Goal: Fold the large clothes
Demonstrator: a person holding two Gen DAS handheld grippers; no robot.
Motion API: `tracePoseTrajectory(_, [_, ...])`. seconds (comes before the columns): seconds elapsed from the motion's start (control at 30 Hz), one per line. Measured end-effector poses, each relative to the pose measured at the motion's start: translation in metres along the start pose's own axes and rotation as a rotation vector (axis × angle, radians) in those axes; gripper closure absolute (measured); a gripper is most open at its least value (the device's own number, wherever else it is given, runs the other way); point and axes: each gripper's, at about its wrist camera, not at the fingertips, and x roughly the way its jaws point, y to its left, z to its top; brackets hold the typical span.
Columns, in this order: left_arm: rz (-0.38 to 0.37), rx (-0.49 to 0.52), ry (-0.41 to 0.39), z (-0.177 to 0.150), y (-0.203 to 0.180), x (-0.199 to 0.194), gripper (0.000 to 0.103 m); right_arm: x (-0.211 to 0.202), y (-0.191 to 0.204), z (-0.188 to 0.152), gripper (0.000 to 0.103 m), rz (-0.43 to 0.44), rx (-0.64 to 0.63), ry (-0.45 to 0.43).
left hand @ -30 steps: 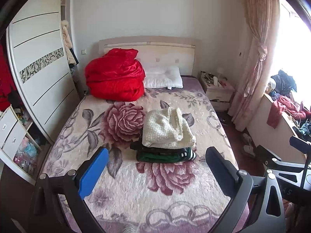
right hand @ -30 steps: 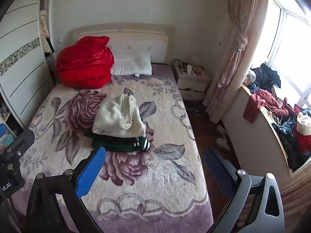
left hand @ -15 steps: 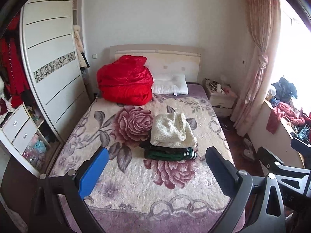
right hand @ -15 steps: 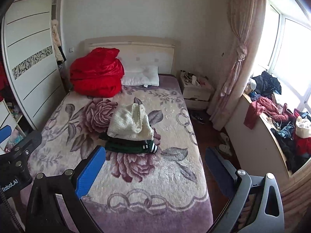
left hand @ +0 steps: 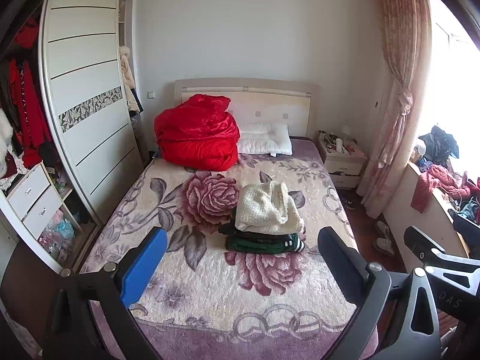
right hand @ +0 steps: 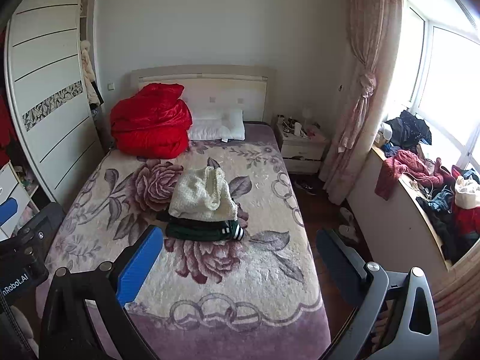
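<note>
A small stack of folded clothes lies near the middle of the bed: a cream fleece garment rests on top of a dark green garment with white-striped cuffs. A bundled red quilt and a white pillow sit at the headboard end. The left claw and the right claw both hang spread apart above the foot edge, holding nothing.

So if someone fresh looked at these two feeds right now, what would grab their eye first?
Probably the bright red quilt bundled at the head of the bed, left of the white pillow. Next, the small stack mid-bed on the big rose-patterned blanket: a folded cream fleece on top of a folded dark green garment. Both grippers, left gripper and right gripper, are open and empty.
</note>
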Motion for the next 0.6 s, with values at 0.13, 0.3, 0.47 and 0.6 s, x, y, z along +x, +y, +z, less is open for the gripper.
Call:
tracePoseTrajectory(0.13, [0.008,0.004,-0.008,0.0015,-0.003,-0.0024,0.0,-0.0004,-0.0034,0.0032,0.0,0.01,0.007,-0.003])
tracePoseTrajectory(0.3, [0.009,0.005,-0.007,0.0011,-0.0036,-0.004,0.0,-0.0007,-0.0049,0.0057,0.0,0.013,0.0,-0.005])
tracePoseTrajectory(0.47, [0.017,0.004,-0.008,0.001,-0.0039,-0.006,0.0,-0.0008,-0.0032,0.0066,0.0,0.019,-0.003,-0.004])
tracePoseTrajectory(0.6, [0.019,0.002,-0.013,0.001,-0.0039,-0.0073,0.0,-0.0006,-0.0026,0.0093,0.0,0.023,-0.007,-0.007])
